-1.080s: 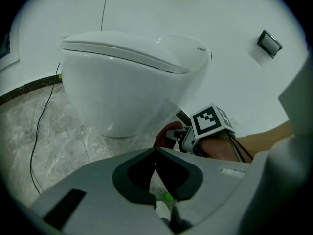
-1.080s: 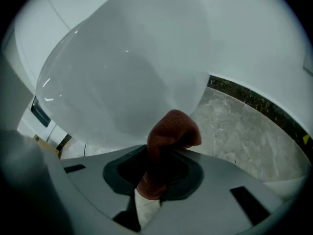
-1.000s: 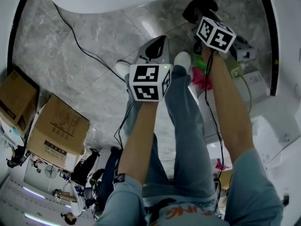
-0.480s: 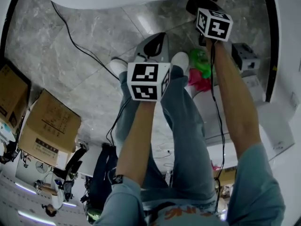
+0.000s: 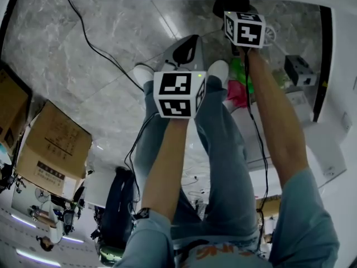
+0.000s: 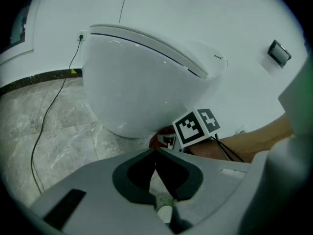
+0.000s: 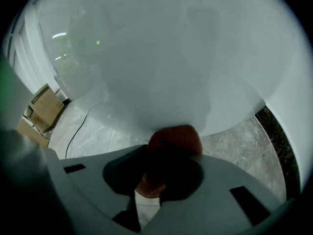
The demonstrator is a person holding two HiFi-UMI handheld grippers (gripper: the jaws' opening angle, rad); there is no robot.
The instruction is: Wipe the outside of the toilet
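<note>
Sponge point(image 7: 173, 141) is pinched in my right gripper point(image 7: 152, 187), its far face pushed against the curved underside of the toilet point(image 7: 161, 58) at 12 o'clock, so a stroke would scrub it. My left gripper point(image 6: 157, 180) hangs clear, jaws pressed together on nothing, with the bowl beyond at 11 o'clock.

Toilet bowl point(image 6: 142, 82) ahead; open floor point(image 6: 29, 131) leftward.
</note>
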